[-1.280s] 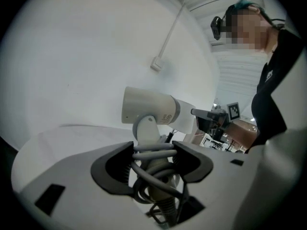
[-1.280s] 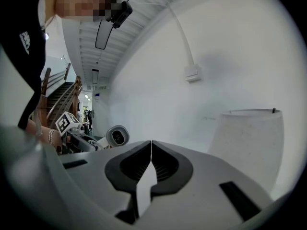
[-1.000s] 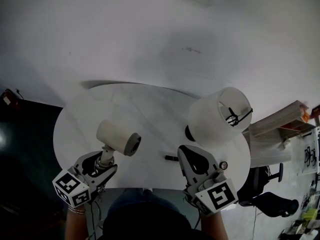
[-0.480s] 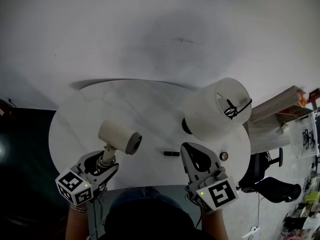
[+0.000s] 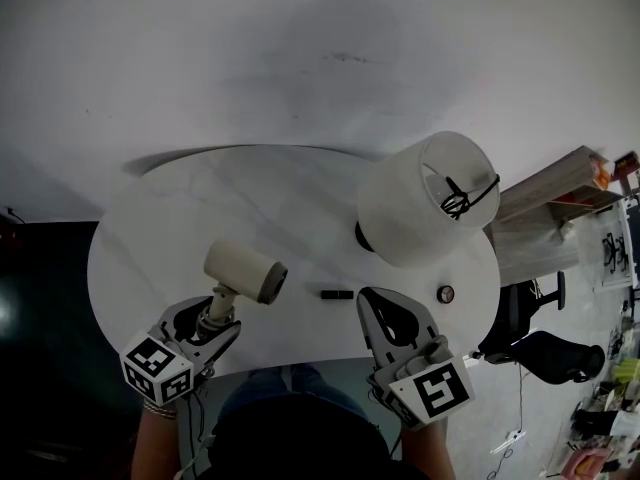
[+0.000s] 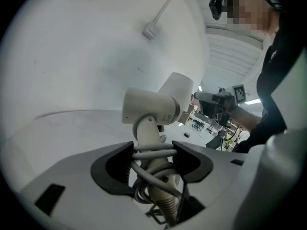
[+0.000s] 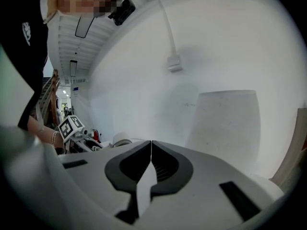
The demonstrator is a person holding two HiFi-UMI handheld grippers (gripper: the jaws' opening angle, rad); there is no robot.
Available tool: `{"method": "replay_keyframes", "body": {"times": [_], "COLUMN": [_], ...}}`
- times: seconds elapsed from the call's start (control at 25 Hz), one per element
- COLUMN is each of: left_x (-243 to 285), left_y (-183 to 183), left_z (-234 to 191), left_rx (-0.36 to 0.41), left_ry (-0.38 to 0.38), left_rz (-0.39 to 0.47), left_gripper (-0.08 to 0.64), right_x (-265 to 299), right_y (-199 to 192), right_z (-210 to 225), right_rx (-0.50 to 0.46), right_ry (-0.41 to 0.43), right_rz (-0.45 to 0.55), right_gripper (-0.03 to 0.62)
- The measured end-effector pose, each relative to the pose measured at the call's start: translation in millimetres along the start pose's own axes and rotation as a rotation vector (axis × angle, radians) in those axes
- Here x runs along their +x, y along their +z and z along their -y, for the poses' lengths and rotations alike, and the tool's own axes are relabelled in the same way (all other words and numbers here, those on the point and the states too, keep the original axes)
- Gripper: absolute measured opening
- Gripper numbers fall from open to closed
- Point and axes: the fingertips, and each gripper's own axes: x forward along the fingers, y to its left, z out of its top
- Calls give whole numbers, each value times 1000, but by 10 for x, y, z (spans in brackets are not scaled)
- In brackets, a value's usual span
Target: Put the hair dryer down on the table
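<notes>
Left gripper [image 6: 153,152]: fingers pinch the handle of the cream hair dryer [image 5: 247,271] and the grey cord [image 6: 152,153] wound round that handle. The dryer stands handle-down over the front left part of the white round tabletop [image 5: 180,218], its barrel turned toward the right gripper [image 5: 372,303]. Right gripper: fingers pressed together on nothing, at the tabletop's front edge, near the white lampshade [image 5: 415,208].

The left gripper [image 5: 214,319] is carrying the cream plastic barrel-shaped hair dryer [image 5: 246,271] slightly toward five o'clock over the round white table [image 5: 170,218].
</notes>
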Motion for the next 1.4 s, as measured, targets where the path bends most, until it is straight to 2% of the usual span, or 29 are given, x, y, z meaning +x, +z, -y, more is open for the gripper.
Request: {"method": "replay_keyframes", "body": {"times": [0.6,1.0,1.28,1.4], "left_x": [317,525,654,713], "left_y": [-299,-566,-652,-703], "left_z": [-71,-22,-9,-21], "left_rx": [-51,-9,-7,-36], "left_ry": [-51,-90,-104,-100], "left_rz": [-66,-143,-159,-171], "left_gripper": [265,265,265,265], "right_x": [21,23,36,53], "right_y": [-329,-529,-647,-682], "right_z": [-18,-66,-113,-128], "right_rx": [54,79,113,118], "right_ry": [-22,-35,-41,-39], "right_rz": [-81,-136,-150,-155], "right_gripper": [18,18,18,18]}}
